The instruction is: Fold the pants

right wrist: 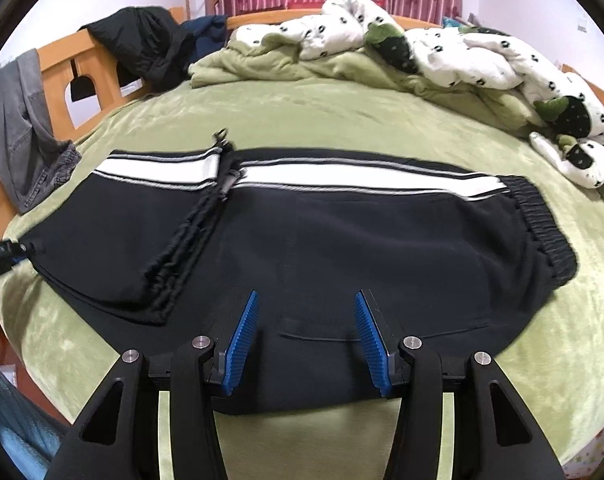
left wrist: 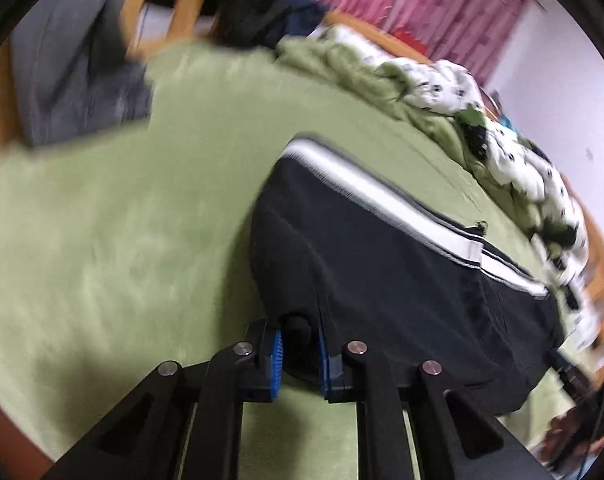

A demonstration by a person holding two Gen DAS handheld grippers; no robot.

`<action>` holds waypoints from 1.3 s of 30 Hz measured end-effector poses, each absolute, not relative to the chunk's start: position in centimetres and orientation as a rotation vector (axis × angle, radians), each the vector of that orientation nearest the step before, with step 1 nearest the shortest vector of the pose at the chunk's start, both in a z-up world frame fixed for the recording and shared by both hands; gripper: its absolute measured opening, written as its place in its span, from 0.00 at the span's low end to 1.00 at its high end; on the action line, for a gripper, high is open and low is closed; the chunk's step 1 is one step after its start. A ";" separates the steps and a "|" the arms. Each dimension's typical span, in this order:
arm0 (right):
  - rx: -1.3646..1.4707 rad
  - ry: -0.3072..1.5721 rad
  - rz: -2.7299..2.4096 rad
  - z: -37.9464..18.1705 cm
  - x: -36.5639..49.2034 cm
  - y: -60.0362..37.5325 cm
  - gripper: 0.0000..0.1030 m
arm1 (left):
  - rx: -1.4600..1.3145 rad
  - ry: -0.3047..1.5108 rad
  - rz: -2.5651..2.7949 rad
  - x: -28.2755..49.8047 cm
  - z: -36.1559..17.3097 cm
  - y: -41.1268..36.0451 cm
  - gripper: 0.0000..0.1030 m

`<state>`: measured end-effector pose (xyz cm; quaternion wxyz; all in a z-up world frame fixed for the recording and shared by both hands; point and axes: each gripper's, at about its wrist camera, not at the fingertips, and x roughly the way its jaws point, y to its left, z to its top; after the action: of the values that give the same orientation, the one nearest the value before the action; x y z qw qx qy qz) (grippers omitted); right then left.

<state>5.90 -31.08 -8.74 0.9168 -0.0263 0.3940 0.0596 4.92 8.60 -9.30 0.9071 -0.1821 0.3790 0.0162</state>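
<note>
While the left hand-held gripper [left wrist: 298,354] pinches the pants' [right wrist: 302,232] edge, the right hand-held gripper [right wrist: 305,340] hovers spread.

pants [right wrist: 302,240] on bed [right wrist: 302,120], quilt [right wrist: 441,52] behind, jeans [right wrist: 26,128] on frame at left

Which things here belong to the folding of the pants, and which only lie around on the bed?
For the job:
- black pants
- left tongs, shut on the pants
- right tongs, open over the pants

Only lying about:
- spotted quilt
- grey garment
- black jacket
</note>
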 end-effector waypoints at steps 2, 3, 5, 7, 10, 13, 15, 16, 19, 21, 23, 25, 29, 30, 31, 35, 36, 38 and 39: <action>-0.038 0.770 0.089 -8.2 5.1 -32.7 0.48 | -0.266 0.716 0.062 4.6 -6.7 6.2 0.12; -0.033 0.758 0.082 -7.9 4.8 -33.4 0.48 | -0.217 0.686 0.062 4.5 -5.4 4.8 0.12; -0.025 0.752 0.086 -7.4 4.3 -35.1 0.48 | -0.138 0.664 0.039 5.1 -3.4 2.0 0.12; -0.057 0.739 0.094 -6.6 4.4 -36.4 0.48 | -0.064 0.631 -0.011 5.6 -1.3 -1.6 0.11; -0.163 0.694 0.063 -5.0 5.2 -38.2 0.48 | -0.056 0.619 -0.116 6.7 0.7 -5.9 0.11; -0.178 0.651 0.000 -4.1 5.5 -41.8 0.48 | -0.063 0.615 -0.259 8.0 1.7 -11.6 0.11; -0.107 0.646 -0.044 -4.1 5.4 -45.0 0.48 | -0.076 0.628 -0.329 8.7 1.4 -14.5 0.11; -0.076 0.647 -0.065 -4.3 5.2 -46.3 0.48 | -0.085 0.641 -0.364 9.1 0.9 -16.2 0.11; -0.013 0.667 -0.123 -5.1 4.5 -50.0 0.48 | -0.073 0.662 -0.428 9.8 -1.7 -20.8 0.11; -0.002 0.672 -0.167 -5.7 3.9 -51.7 0.48 | -0.080 0.695 -0.465 9.8 -3.9 -23.2 0.11; 0.032 0.680 -0.173 -6.2 3.5 -52.4 0.48 | -0.111 0.761 -0.511 9.9 -6.6 -25.0 0.11; 0.053 0.704 -0.141 -6.6 3.4 -52.5 0.48 | -0.123 0.828 -0.524 9.9 -9.0 -26.3 0.11; 0.041 0.720 -0.076 -6.9 3.5 -50.9 0.48 | -0.059 0.843 -0.541 8.9 -10.2 -26.8 0.18; 0.046 0.724 -0.051 -6.9 3.8 -50.3 0.49 | -0.056 0.850 -0.571 8.6 -10.0 -26.5 0.28; 0.055 0.728 -0.030 -6.8 4.1 -49.8 0.50 | -0.064 0.858 -0.602 8.2 -9.6 -26.1 0.38; 0.149 0.750 0.068 -6.6 5.8 -47.6 0.54 | -0.062 0.763 -0.563 6.5 -7.3 -23.7 0.59; 0.176 0.759 0.092 -6.7 6.4 -47.1 0.54 | -0.056 0.735 -0.546 5.9 -6.6 -22.6 0.59; 0.229 0.783 0.129 -7.0 7.6 -45.8 0.54 | -0.032 0.716 -0.487 5.8 -6.0 -21.0 0.62; 0.251 0.800 0.145 -7.3 8.3 -45.2 0.54 | 0.002 0.707 -0.423 5.5 -5.8 -19.9 0.62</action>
<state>8.29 -45.16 -7.34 0.9109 0.1219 0.3880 0.0703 5.54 -19.89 -5.84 0.9163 0.0008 0.3436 -0.2058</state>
